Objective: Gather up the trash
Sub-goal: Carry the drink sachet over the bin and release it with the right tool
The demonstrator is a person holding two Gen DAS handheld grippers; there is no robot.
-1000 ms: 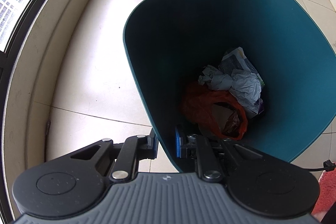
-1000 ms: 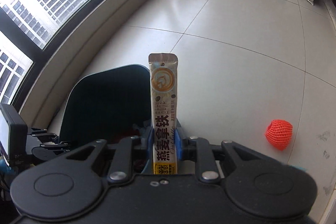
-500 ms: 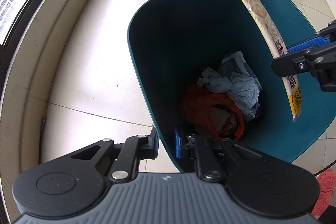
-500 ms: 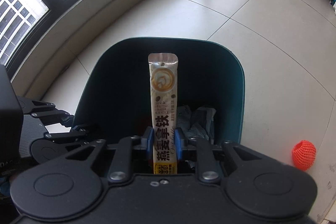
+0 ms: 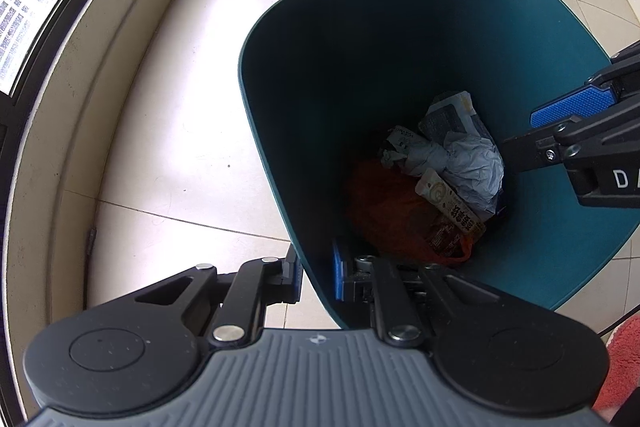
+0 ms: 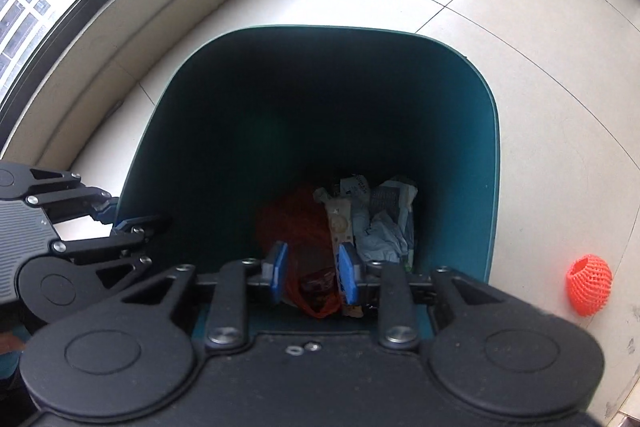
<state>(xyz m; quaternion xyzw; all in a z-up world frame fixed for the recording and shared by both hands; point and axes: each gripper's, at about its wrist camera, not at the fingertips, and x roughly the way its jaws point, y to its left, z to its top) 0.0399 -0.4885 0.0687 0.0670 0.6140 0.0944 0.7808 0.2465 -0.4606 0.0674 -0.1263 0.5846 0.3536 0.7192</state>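
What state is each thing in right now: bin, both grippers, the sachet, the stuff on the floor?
Teal bin: upright, open-topped, partly filled.
Left gripper: shut on the bin's near wall.
Right gripper: open above the bin, jaws just widened, nothing between them.
Coffee sachet: released, lying on the trash inside.
Orange bag: crumpled at the bottom.
Crumpled paper: inside the bin.
Orange mesh ball: on the floor, uncollected.

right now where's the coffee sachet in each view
Left wrist: the coffee sachet lies in the bin, right of centre, across the orange bag and below the crumpled paper.
Right wrist: the sachet is low centre, running up from the right gripper, whose fingers stand apart.
Shared landmark: the orange bag beside it.
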